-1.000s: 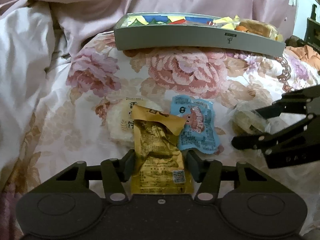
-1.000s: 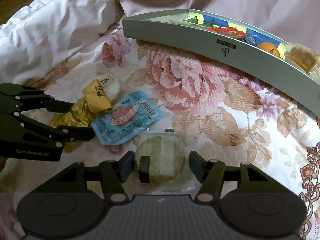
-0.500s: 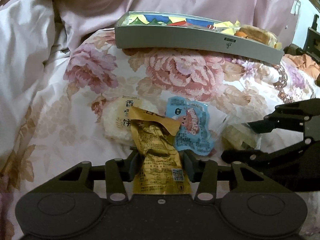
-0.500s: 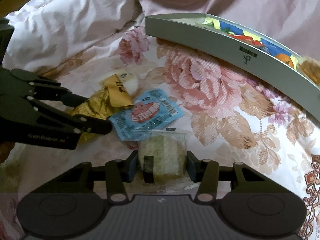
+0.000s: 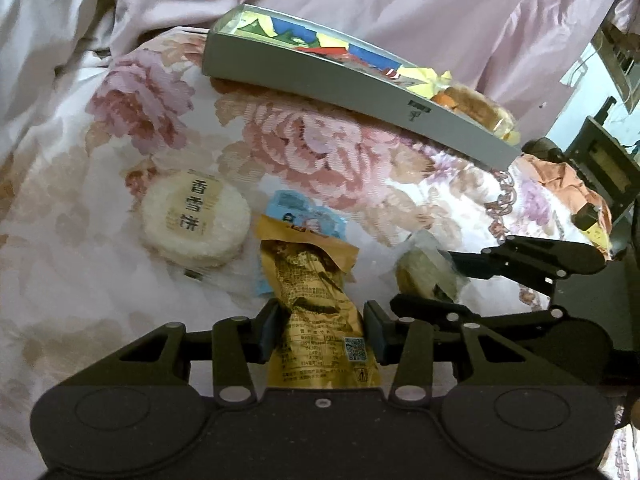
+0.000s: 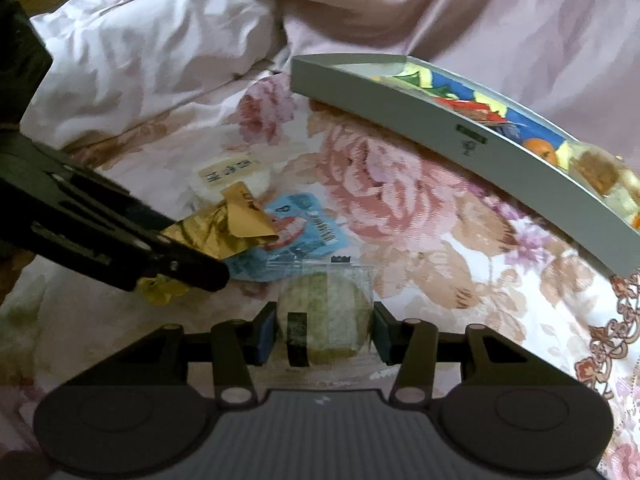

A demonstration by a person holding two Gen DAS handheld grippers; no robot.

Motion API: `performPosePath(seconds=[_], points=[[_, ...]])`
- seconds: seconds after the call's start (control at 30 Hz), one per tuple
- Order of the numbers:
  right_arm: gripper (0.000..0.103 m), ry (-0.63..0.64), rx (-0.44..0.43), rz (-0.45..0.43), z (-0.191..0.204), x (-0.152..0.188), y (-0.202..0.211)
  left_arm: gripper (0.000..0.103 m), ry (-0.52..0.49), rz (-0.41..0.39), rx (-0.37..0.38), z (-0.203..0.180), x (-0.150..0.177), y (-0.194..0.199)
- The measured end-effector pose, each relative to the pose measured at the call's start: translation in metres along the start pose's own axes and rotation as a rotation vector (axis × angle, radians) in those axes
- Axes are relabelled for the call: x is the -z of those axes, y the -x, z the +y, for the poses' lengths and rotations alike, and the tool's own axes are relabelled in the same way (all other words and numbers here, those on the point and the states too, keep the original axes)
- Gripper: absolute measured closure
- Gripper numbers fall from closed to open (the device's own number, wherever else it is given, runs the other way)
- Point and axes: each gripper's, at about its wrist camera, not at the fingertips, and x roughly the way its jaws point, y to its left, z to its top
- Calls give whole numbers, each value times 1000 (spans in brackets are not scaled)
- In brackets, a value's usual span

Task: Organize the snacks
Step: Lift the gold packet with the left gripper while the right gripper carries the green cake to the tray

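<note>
My left gripper [image 5: 322, 332] has its jaws closing on a crumpled gold snack packet [image 5: 320, 300], and both pads touch its sides. The right gripper [image 6: 324, 336] is shut on a round green cake in a clear wrapper [image 6: 324, 316]. In the left wrist view the right gripper [image 5: 424, 280] sits just right of the gold packet. A blue packet [image 5: 308, 216] lies partly under the gold one. A round white rice cracker [image 5: 196, 220] lies to its left on the floral bedspread. Behind them stands a long grey tray [image 5: 360, 80] holding several colourful snacks.
A rumpled pink quilt [image 5: 440, 8] rises behind and left of the tray [image 6: 440, 128]. At the far right edge an orange cloth [image 5: 560, 176] lies beside a dark boxy object [image 5: 600, 160]. Bare floral bedspread [image 6: 460, 240] lies between the snacks and the tray.
Both grippers have narrowed onto their packets. The left wrist view has rolled, tilting the tray. The gold packet has shifted off the rice cracker, which now shows fully.
</note>
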Motion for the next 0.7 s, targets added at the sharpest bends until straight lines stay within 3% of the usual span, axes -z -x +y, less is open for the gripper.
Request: performPosePath(seconds=[0.23, 0.7], points=[[50, -3, 16, -17, -4, 4, 8, 57, 8, -35, 36, -6, 0, 6], [50, -15, 23, -139, -11, -4, 37, 57, 0, -144, 6, -20, -9, 27]])
